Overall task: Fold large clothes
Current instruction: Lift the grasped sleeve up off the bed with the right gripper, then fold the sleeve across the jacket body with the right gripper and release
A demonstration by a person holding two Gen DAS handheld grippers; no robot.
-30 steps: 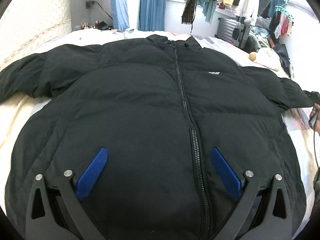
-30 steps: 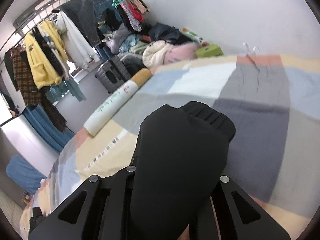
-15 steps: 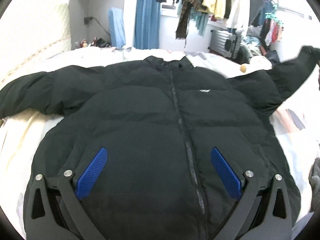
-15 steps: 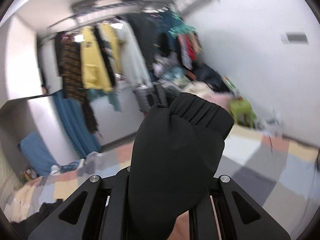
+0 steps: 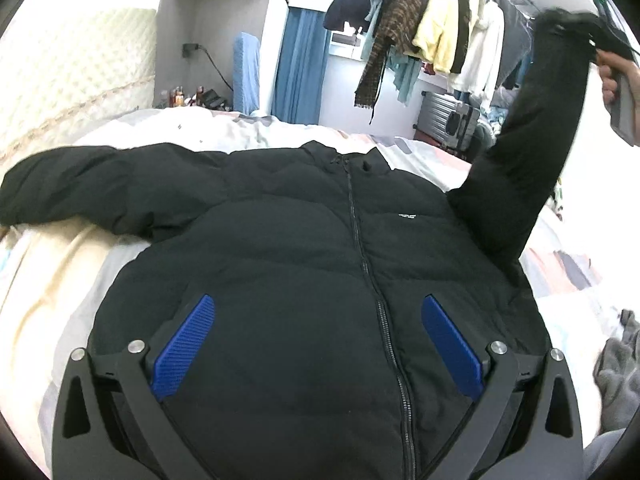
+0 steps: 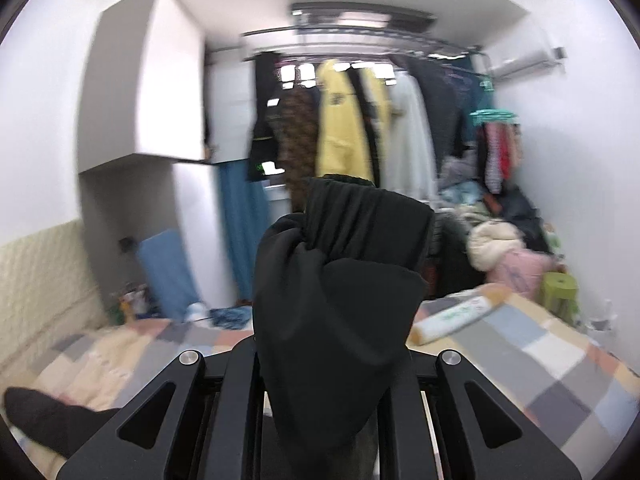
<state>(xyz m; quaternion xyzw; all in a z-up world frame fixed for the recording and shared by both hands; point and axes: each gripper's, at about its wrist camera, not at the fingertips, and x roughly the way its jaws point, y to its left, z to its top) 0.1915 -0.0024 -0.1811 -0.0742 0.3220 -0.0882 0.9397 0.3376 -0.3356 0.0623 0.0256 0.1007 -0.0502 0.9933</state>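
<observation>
- Black and padded, the jacket (image 5: 320, 264) lies front up on the bed (image 5: 60, 280), zipped, collar at the far side and hem near the left camera.
- Its sleeve (image 5: 524, 152) on the right side now stands steeply up off the bed; a second ago it lay flat on the cover, and half a second ago it was only partly raised.
- The right gripper (image 6: 320, 368) pinches the cuff (image 6: 352, 248) of that sleeve between its pressed-together jaws; black fabric bunches over the fingers and hides their pads.
- From the left camera the right gripper (image 5: 600, 36) shows at the far upper right, above the level of the hanging clothes (image 5: 440, 32).
- The right camera's view has swung from the checked bedcover (image 6: 540, 352) toward the clothes rail and the blue curtain (image 6: 240, 216).
- The left gripper (image 5: 316, 344) hovers over the jacket's lower front, its blue pads (image 5: 184, 344) spread wide and holding nothing, as before.
- The other sleeve (image 5: 80, 188) remains stretched out flat to the left.
</observation>
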